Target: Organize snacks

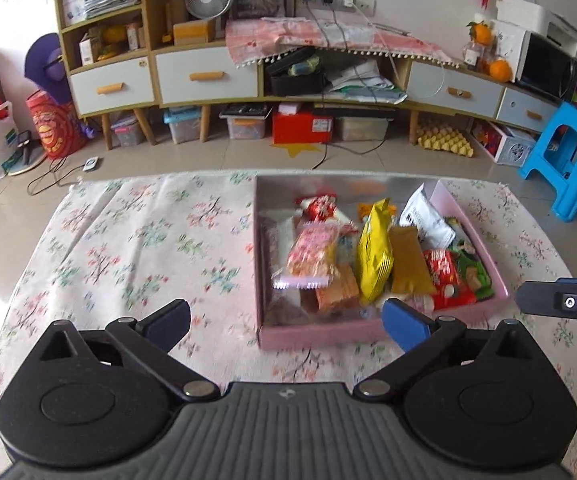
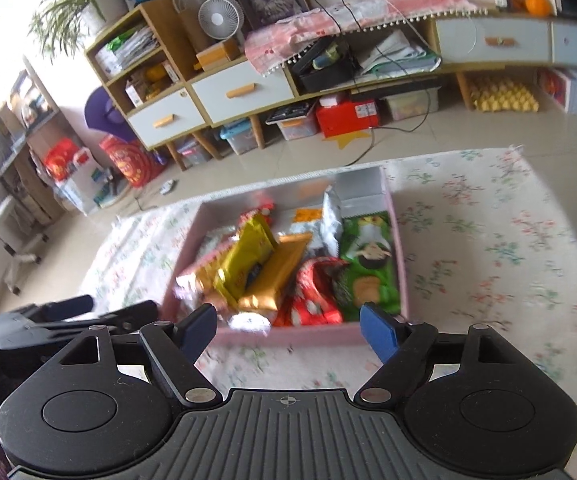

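A pink box [image 1: 320, 338] [image 2: 308, 338] sits on the floral tablecloth [image 1: 148, 240], filled with snack packets. Among them are a yellow packet [image 1: 374, 248] [image 2: 248, 252], a mustard one [image 1: 408, 260], a red one [image 1: 444, 276] [image 2: 312, 292], a green one [image 2: 368, 264], a pink one [image 1: 312, 256] and a white one [image 1: 424, 216]. My left gripper [image 1: 286, 320] hovers open at the box's near wall, nothing between its fingers. My right gripper [image 2: 288, 320] also stands open and empty just before the near wall; one finger of it shows at the right edge of the left wrist view [image 1: 560, 300].
Floral cloth stretches left of the box [image 1: 128, 260] and right of it [image 2: 488, 260]. Beyond the table's far edge lie tiled floor, a long cabinet [image 1: 208, 76] with bins beneath, and a blue plastic stool [image 1: 568, 156].
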